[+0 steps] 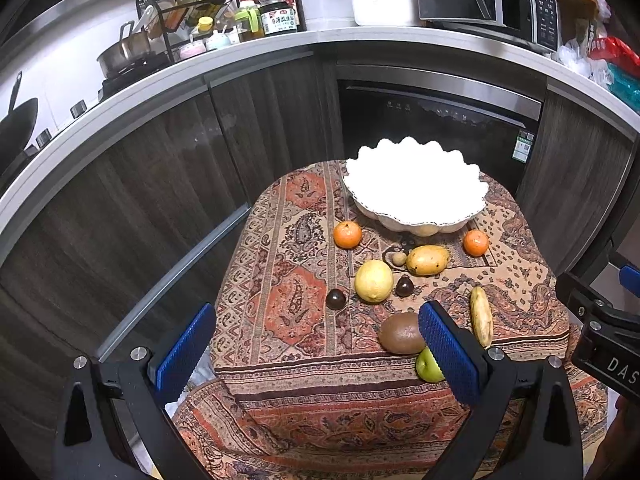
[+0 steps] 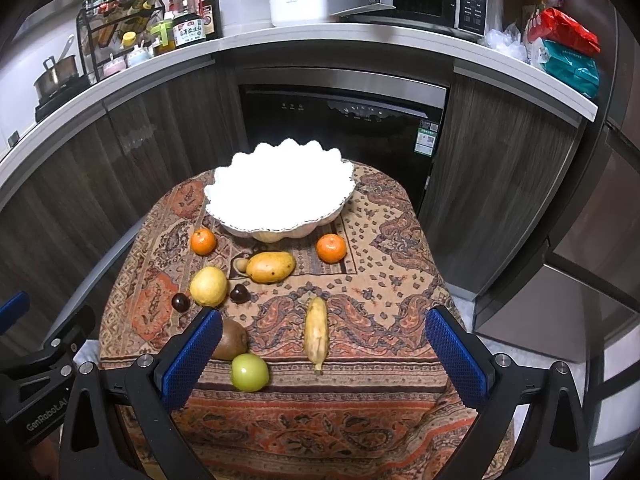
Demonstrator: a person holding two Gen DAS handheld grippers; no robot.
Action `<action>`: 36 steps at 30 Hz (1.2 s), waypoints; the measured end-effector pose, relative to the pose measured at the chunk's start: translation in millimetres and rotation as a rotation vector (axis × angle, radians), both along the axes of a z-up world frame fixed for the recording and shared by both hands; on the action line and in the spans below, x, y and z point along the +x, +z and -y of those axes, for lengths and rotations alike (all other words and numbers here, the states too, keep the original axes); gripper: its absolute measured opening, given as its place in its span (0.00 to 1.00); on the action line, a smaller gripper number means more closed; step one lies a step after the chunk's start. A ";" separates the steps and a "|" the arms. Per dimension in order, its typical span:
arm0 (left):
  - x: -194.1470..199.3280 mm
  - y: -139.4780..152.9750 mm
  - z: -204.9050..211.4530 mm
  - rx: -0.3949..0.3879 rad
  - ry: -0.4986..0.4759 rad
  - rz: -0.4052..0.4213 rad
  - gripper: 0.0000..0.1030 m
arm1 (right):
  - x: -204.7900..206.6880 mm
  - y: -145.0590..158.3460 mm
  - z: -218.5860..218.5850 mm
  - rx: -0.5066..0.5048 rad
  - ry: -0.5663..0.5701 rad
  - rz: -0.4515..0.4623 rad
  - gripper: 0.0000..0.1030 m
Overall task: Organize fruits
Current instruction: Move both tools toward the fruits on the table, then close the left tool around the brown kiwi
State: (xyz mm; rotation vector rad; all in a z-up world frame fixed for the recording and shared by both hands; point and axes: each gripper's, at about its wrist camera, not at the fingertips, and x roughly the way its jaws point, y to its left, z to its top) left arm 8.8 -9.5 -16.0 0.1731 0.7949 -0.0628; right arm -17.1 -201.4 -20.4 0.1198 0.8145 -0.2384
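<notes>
Fruits lie loose on the patterned cloth (image 2: 400,248) at mid-frame, below the white scalloped bowl (image 2: 280,196), which looks empty though glare hides its inside. Your left gripper (image 1: 316,354) and right gripper (image 2: 324,354) both hang spread wide, holding nothing. I'd start with the banana (image 2: 316,330), lying between your right fingers: come down squarely across its middle. Avoid nudging the green apple (image 2: 249,372) at the cloth's lower edge.
</notes>
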 end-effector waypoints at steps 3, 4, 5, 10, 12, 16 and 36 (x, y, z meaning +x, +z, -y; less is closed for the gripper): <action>3.6 -3.7 2.9 0.009 -0.007 -0.006 1.00 | 2.5 -4.1 2.4 0.002 -0.005 -0.007 1.00; 4.3 -4.6 3.7 0.010 -0.009 -0.008 1.00 | 3.6 -5.8 3.4 0.003 -0.008 -0.011 1.00; 5.2 -6.2 5.1 0.012 -0.013 -0.010 1.00 | 4.6 -8.1 4.7 0.004 -0.011 -0.016 1.00; 9.9 -15.0 12.9 0.022 -0.037 -0.026 1.00 | 7.6 -17.8 12.4 0.008 -0.033 -0.037 1.00; 11.3 -18.2 16.3 0.027 -0.045 -0.030 1.00 | 7.9 -21.3 15.3 0.005 -0.039 -0.042 1.00; 15.8 -23.7 24.8 0.031 -0.066 -0.038 1.00 | 9.3 -27.5 22.4 0.008 -0.052 -0.049 1.00; 54.8 -87.9 63.3 0.038 -0.142 -0.169 1.00 | 30.3 -75.5 47.4 -0.013 -0.105 -0.110 1.00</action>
